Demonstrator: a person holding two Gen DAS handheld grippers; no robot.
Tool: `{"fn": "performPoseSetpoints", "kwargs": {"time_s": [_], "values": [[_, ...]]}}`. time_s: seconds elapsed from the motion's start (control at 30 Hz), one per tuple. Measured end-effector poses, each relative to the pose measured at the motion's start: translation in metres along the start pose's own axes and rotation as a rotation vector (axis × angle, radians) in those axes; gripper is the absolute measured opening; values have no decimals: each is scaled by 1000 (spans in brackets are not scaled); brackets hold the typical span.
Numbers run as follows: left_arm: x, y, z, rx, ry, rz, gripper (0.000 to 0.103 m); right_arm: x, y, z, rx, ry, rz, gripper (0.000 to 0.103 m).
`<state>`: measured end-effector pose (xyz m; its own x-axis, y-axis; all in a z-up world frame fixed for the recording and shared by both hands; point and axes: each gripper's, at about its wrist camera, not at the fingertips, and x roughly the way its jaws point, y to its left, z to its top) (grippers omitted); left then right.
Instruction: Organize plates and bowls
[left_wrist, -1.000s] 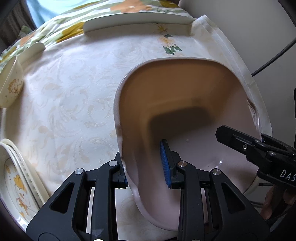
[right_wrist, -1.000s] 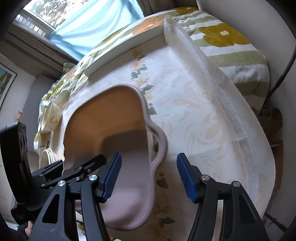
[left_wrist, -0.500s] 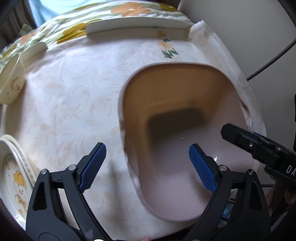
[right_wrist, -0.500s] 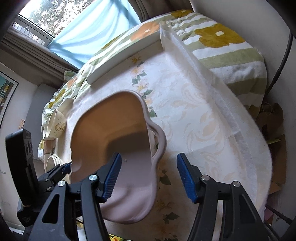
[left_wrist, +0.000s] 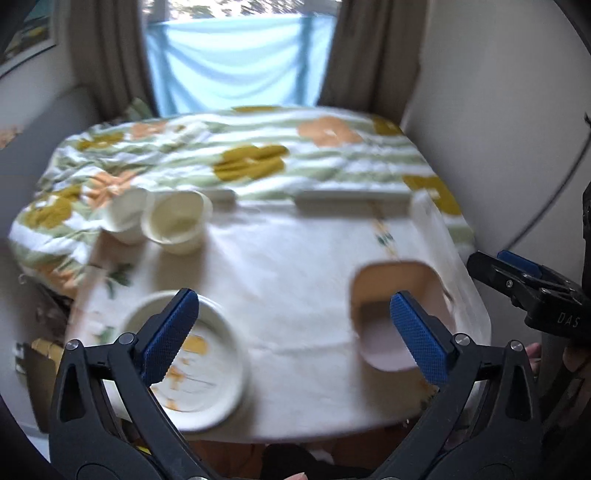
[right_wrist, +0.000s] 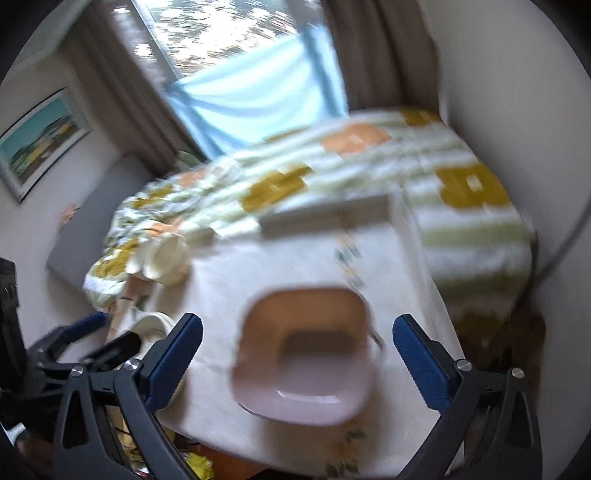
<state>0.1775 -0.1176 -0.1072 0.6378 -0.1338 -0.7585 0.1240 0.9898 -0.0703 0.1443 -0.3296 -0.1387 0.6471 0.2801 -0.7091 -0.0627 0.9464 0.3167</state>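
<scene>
Left hand-held gripper (left_wrist: 295, 334): I see my blue-padded fingers (left_wrist: 170, 334) spread wide with nothing between them, raised above the near edge of the tabletop.
Right hand-held gripper (right_wrist: 297, 356): my fingers (right_wrist: 419, 363) likewise stand wide apart and grip nothing; in this view the pink basin shows in the gap between them, with no contact visible.
Right hand-held gripper seen from the left wrist (left_wrist: 524, 280): it shows at the right edge, beside the tabletop's right side.
Pink basin (right_wrist: 306, 354): a squarish tub with rounded corners, upright and unheld, resting on the near right part of the tabletop; the left wrist view places it near the right edge (left_wrist: 399, 314).
Plates (left_wrist: 201, 363): a shallow white stack with orange flower prints, on the near left of the tabletop, partly behind my left finger; how many are in the stack I cannot tell.
Bowls (left_wrist: 173, 219): two cream bowls lying on their sides, touching, at the far left corner, well apart from the basin; they also show in the right wrist view (right_wrist: 164, 260).
Tabletop (left_wrist: 295, 266): covered by a pale cloth with small leaf prints.
Bed (left_wrist: 251, 162): just behind the tabletop, under a flowered, green-striped cover.
Window (left_wrist: 236, 55): behind the bed, with light blue fabric across it.
Image quality: both views are motion-blurred.
</scene>
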Motion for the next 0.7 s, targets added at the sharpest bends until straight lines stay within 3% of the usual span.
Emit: {"fn": "performPoseSetpoints", "kwargs": {"time_s": [0.23, 0.37, 0.57, 0.7], "values": [[10, 90, 20, -168, 69, 62, 103, 35, 70, 37, -123, 61, 114, 103], [28, 151, 32, -261, 120, 86, 103, 66, 108, 56, -181, 88, 124, 103], [83, 208, 49, -351, 189, 39, 102, 150, 150, 77, -167, 170, 129, 103], [134, 232, 57, -380, 247, 5, 89, 207, 163, 82, -140, 263, 100, 102]]}}
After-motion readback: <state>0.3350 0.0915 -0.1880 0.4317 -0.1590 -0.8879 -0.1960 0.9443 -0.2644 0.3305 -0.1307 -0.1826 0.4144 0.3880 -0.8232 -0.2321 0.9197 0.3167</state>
